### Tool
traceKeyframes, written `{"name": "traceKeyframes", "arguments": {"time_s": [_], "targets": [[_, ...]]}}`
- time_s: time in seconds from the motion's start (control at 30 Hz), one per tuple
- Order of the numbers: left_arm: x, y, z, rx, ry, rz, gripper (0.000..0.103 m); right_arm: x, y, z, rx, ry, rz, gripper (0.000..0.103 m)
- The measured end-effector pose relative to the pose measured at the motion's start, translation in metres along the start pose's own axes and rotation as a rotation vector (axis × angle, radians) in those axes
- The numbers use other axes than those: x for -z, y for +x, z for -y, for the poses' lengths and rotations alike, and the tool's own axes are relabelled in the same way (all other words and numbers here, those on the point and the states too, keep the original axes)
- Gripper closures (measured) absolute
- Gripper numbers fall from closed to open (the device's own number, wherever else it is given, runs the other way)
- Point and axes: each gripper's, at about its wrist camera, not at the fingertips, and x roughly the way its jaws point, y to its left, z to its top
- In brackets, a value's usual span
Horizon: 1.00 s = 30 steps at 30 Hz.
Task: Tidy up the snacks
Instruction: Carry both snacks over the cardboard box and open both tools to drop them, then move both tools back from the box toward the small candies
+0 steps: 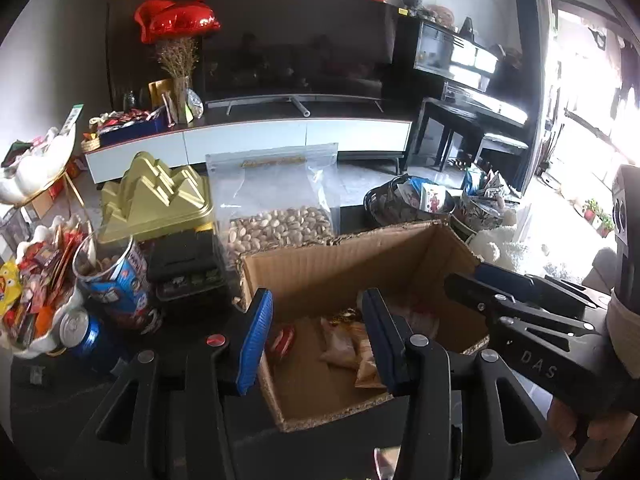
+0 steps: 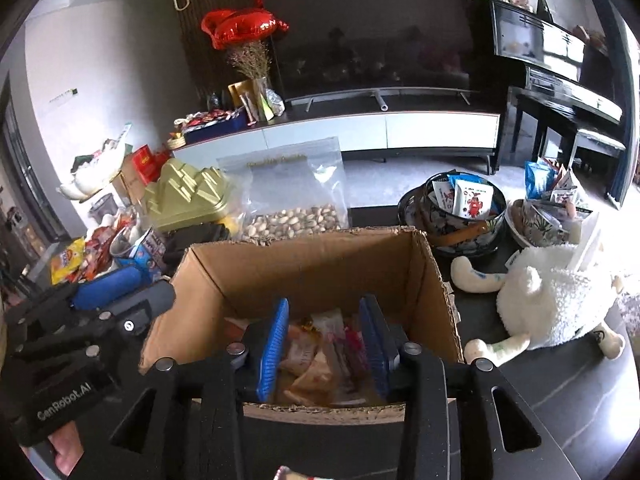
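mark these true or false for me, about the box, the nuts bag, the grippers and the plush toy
1. The cardboard box already holds several snack packets. True.
2. The clear zip bag of pistachios lies flat inside the box. False: it stands upright behind the box, outside it.
3. The left gripper and the right gripper both have their fingers spread apart, with nothing clamped. True.
4. The white plush toy sits on top of the gold tin. False: it lies on the dark table to the right of the box; the tin is to the left, behind it.
5. The box is sealed with flaps. False: its top is open.
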Motion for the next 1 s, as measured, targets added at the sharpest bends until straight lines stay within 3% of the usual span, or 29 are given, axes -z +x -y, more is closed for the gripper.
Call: {"name": "traceKeyframes", "arguments": {"time_s": [0.47, 1.0], "targets": [[0.038, -0.072, 0.012, 0.02, 0.037, 0.071, 0.051, 0.04, -0.061, -0.023, -0.086, -0.04, 0.027, 0.065], [0.086, -0.108, 0.021, 0.025, 0.064, 0.06, 0.051, 0.093, -0.092, -0.036, -0.116, -0.06, -0.007, 0.065]]}}
